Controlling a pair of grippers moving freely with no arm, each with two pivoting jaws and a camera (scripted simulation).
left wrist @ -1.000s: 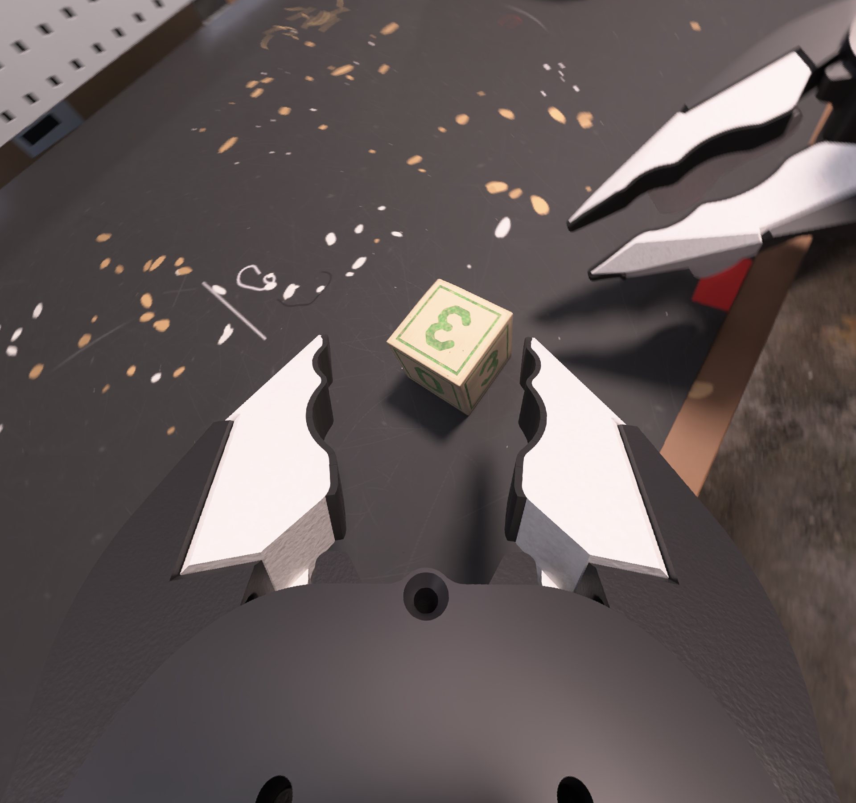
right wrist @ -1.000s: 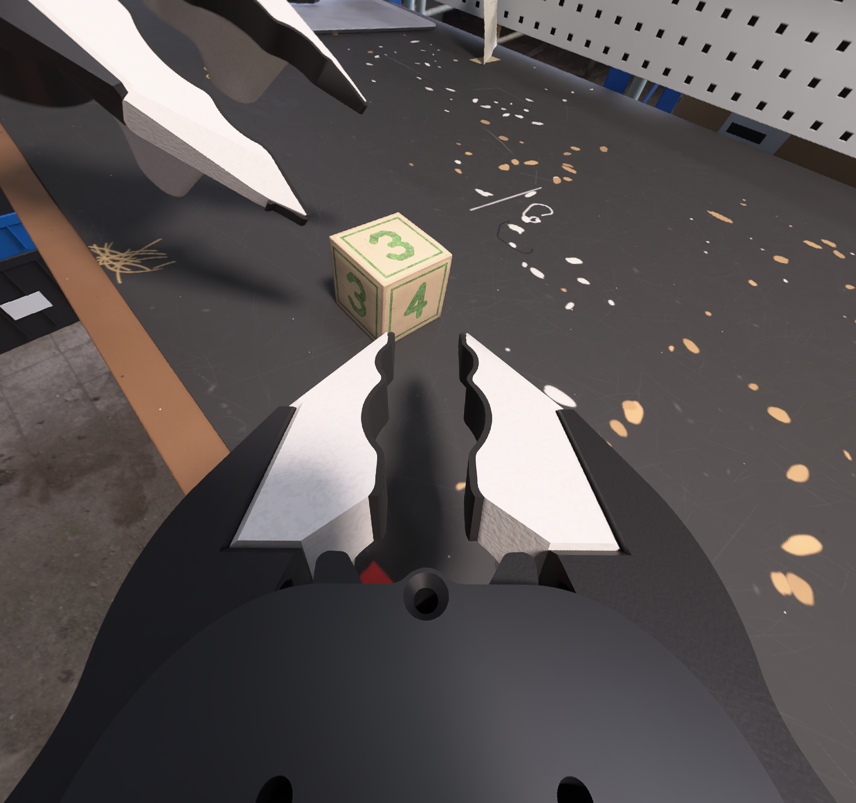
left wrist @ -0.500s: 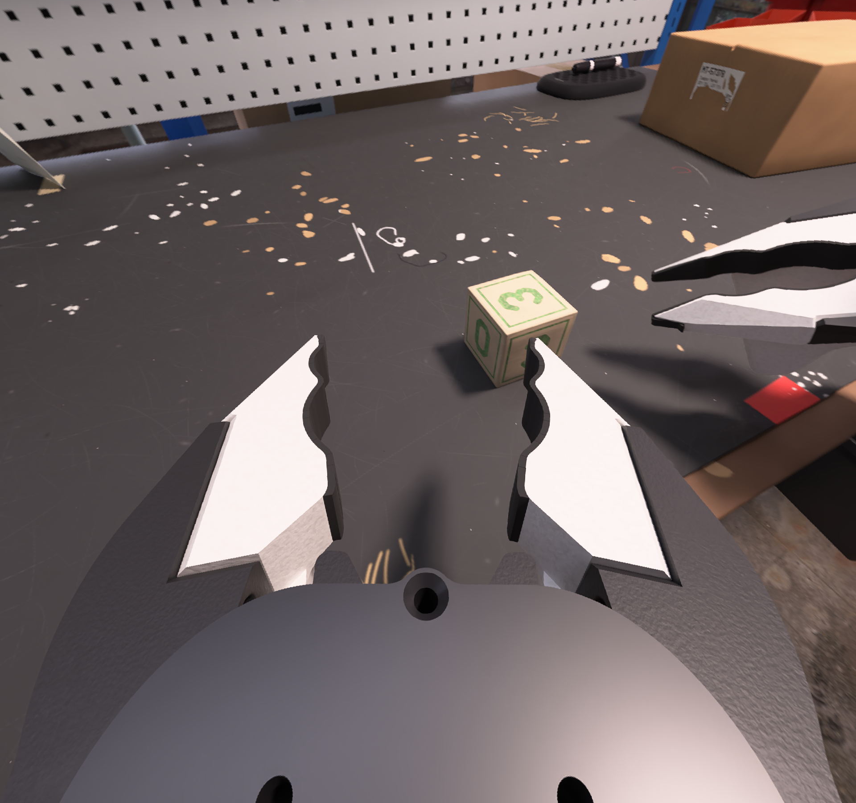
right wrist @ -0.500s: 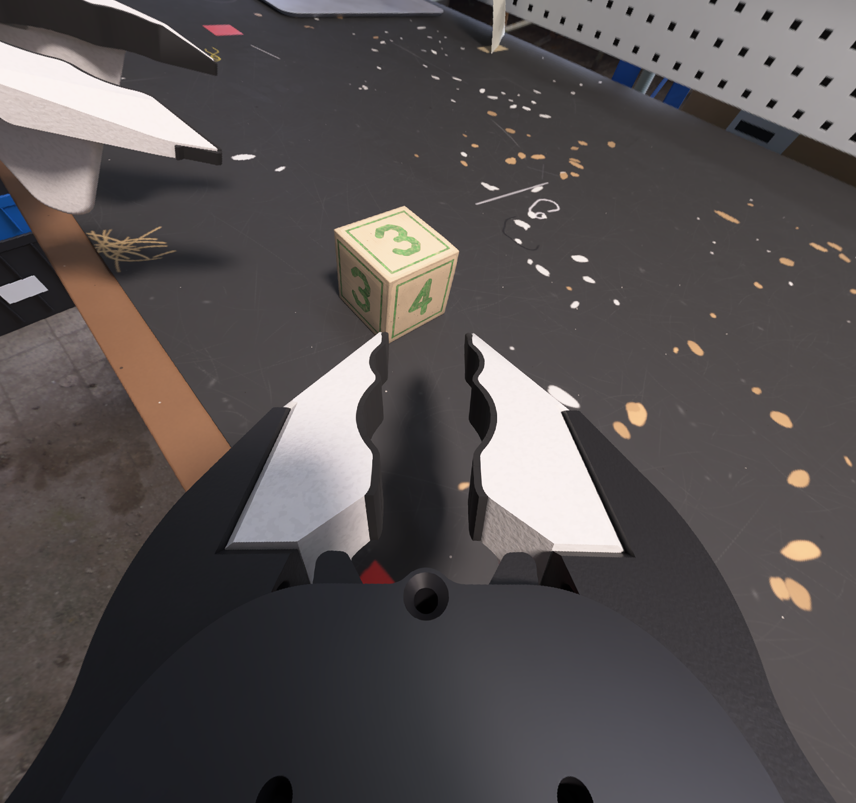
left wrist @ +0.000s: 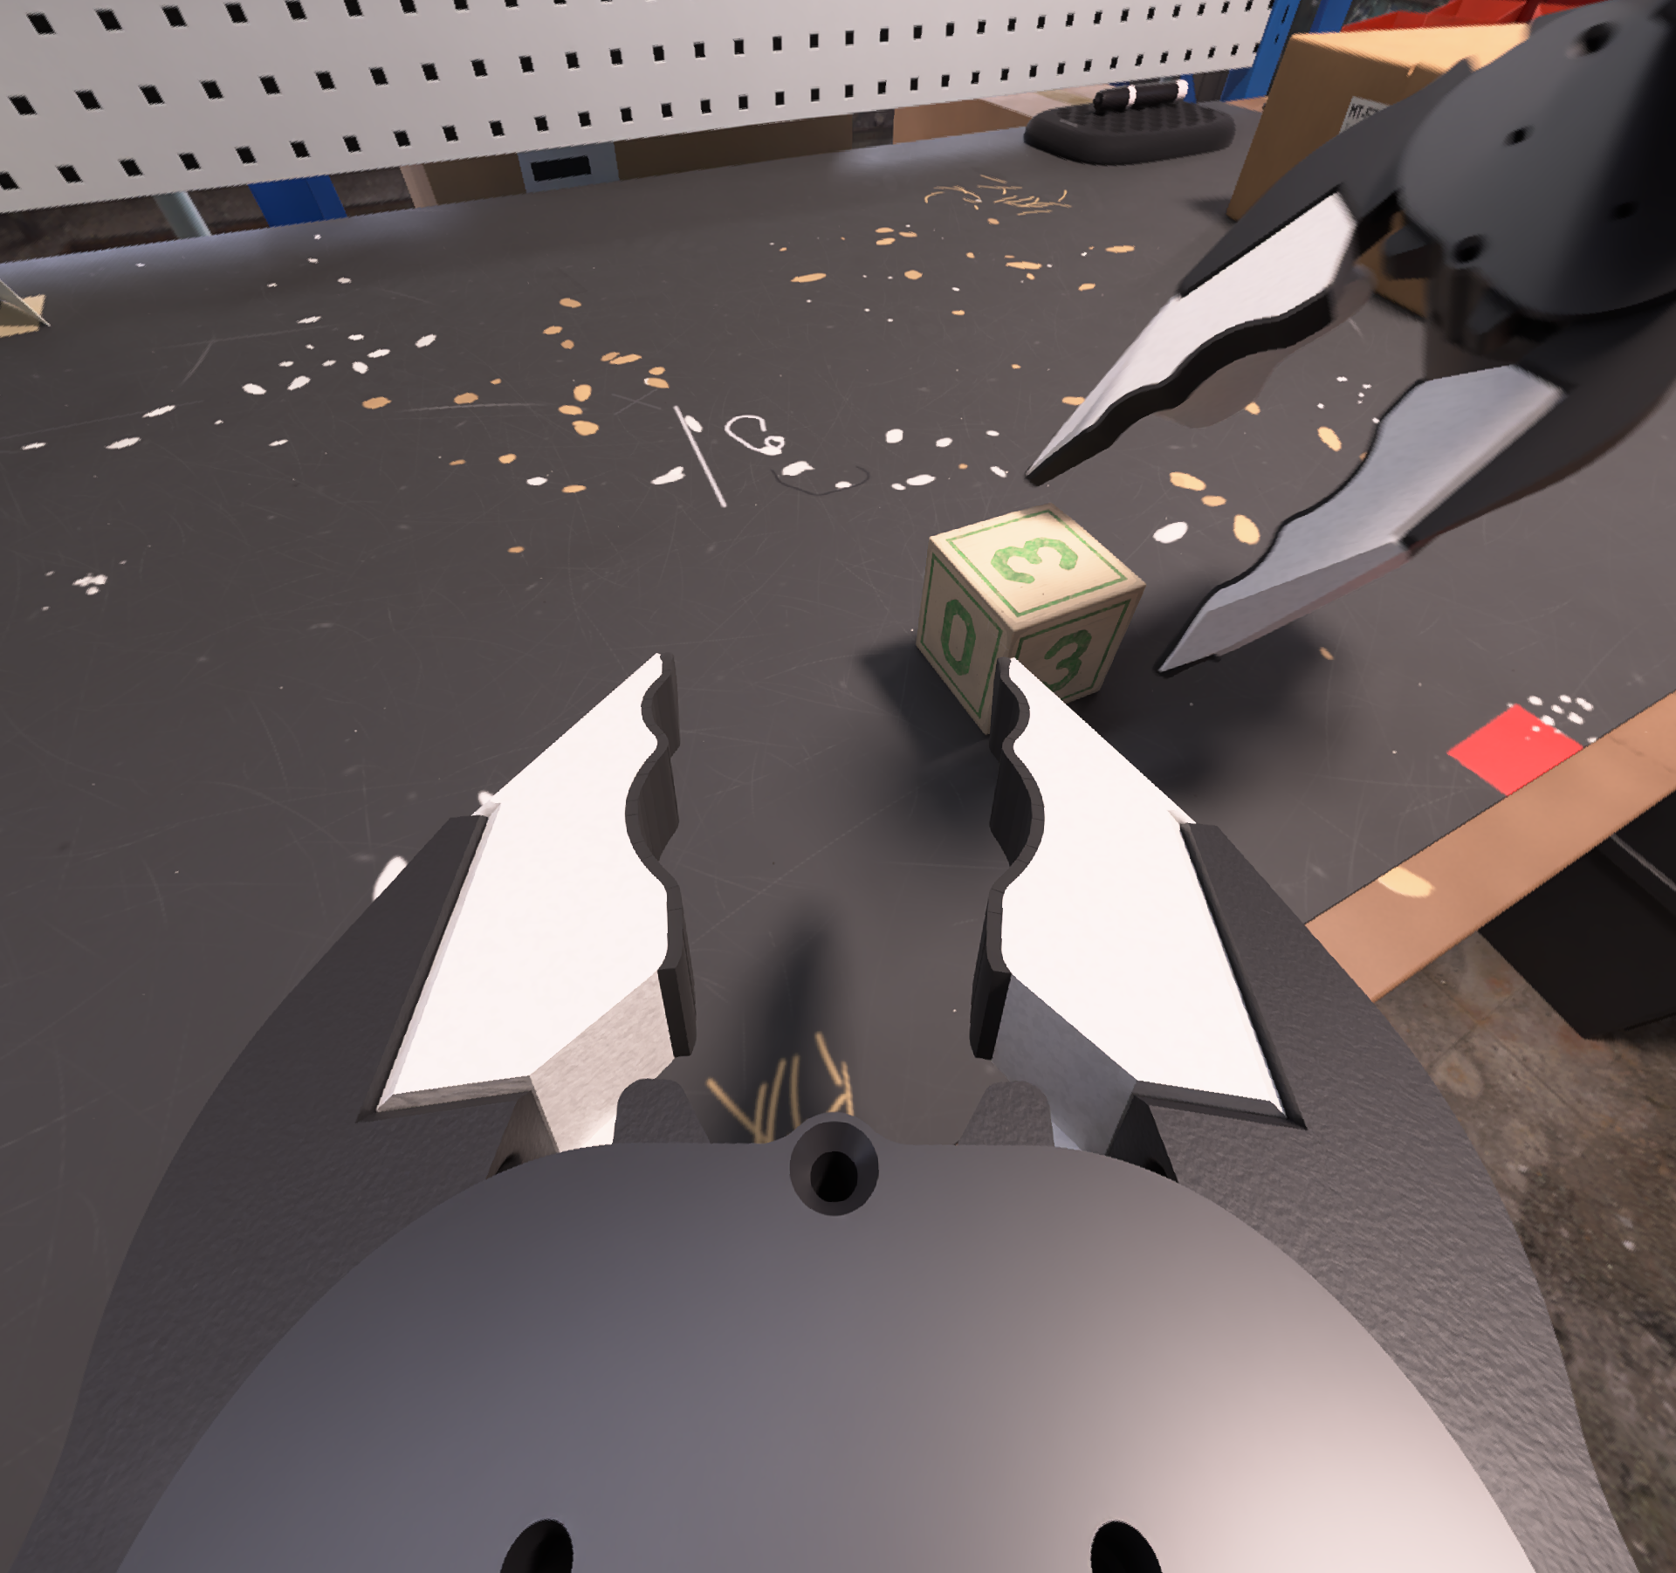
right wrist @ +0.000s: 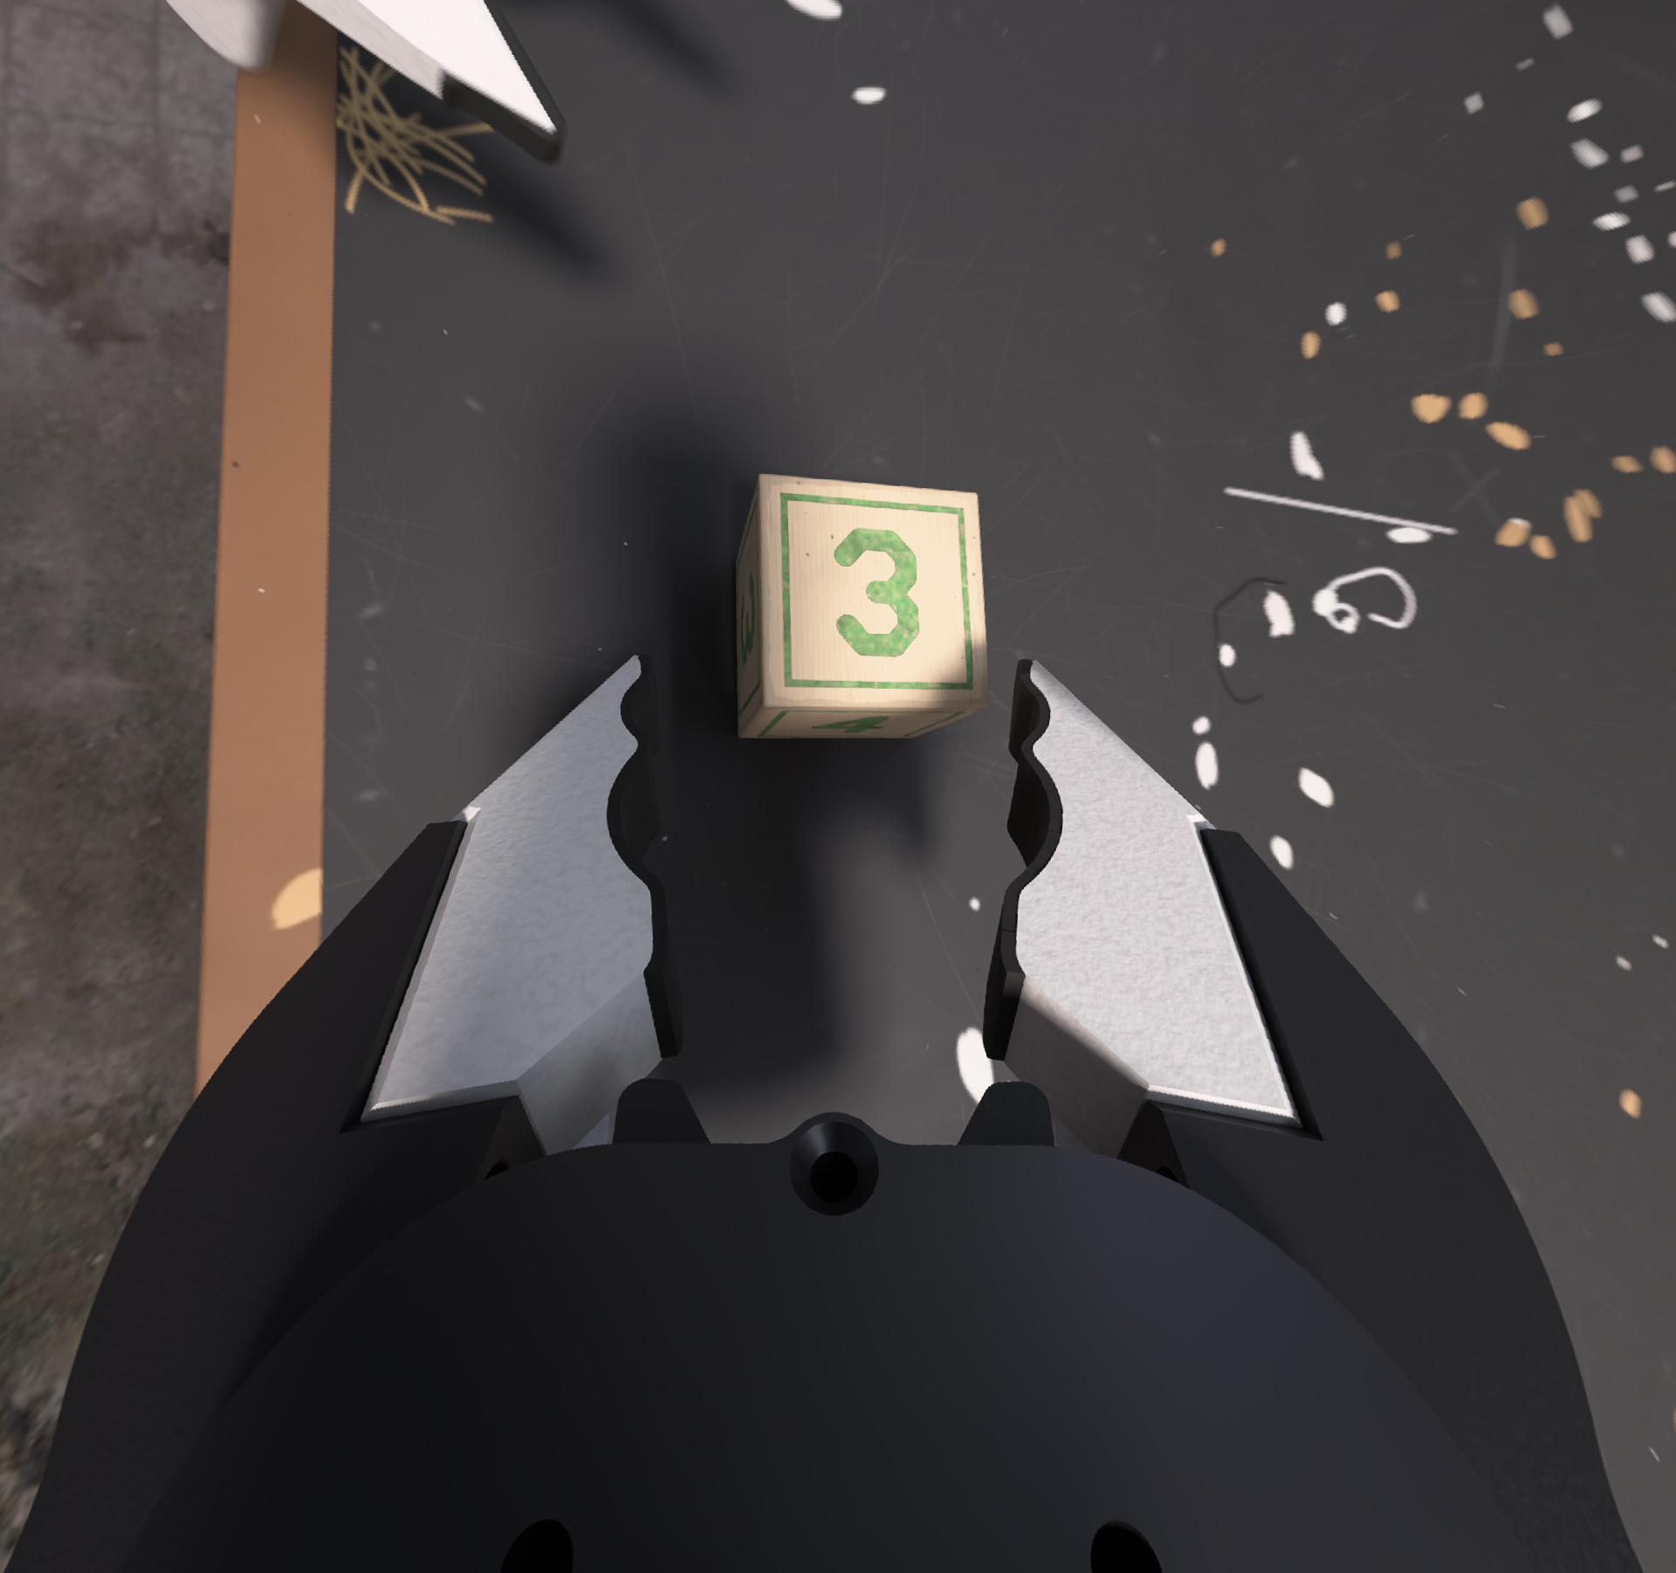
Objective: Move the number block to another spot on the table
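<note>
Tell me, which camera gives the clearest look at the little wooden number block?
The right wrist view: the number block sits whole near the centre, seen almost from above, just ahead of the open right gripper. In the left wrist view the number block is off-centre, one lower corner hidden behind a left-gripper finger.

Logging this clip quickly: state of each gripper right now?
Left gripper: open, empty, off to the side of the number block.
Right gripper: open, empty, above the block.

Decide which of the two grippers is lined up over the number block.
The right gripper: it looks straight down with open jaws flanking the number block. The left gripper, also open, sits off to the block's side.
</note>
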